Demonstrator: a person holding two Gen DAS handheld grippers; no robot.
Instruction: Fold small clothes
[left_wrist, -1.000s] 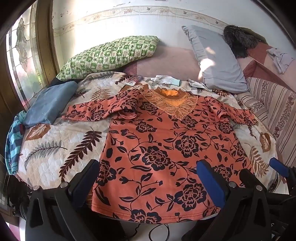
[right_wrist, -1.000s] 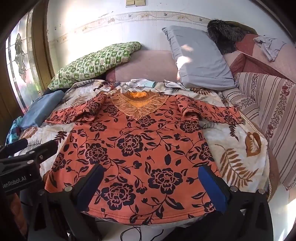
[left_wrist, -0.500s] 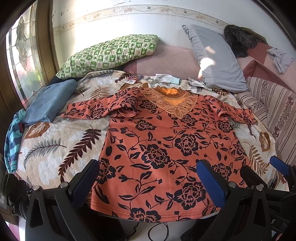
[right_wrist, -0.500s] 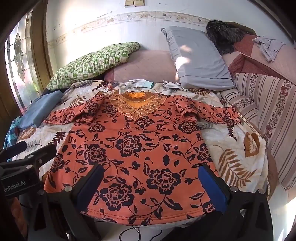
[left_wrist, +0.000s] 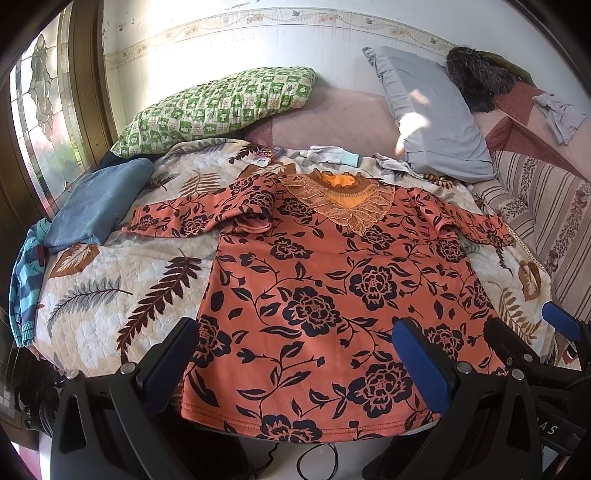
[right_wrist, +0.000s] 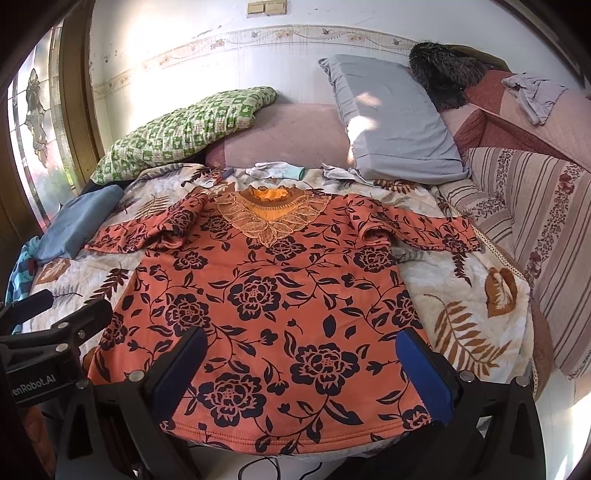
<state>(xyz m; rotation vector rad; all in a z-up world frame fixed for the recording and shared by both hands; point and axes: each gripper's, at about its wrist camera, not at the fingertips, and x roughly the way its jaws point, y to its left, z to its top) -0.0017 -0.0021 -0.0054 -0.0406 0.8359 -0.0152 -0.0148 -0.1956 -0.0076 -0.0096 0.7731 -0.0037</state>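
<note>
An orange top (left_wrist: 325, 295) with black roses and vines lies flat and face up on the bed (left_wrist: 110, 306), unfolded. Its hem hangs just over the near edge, and its gold lace collar (left_wrist: 343, 203) points toward the pillows. Both long sleeves spread sideways, each bunched in a ridge at the shoulder.

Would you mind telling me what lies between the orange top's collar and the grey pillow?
A pale glove with a teal cuff and a crumpled grey cloth lie on the leaf-print quilt, clearest in the right wrist view.
</note>
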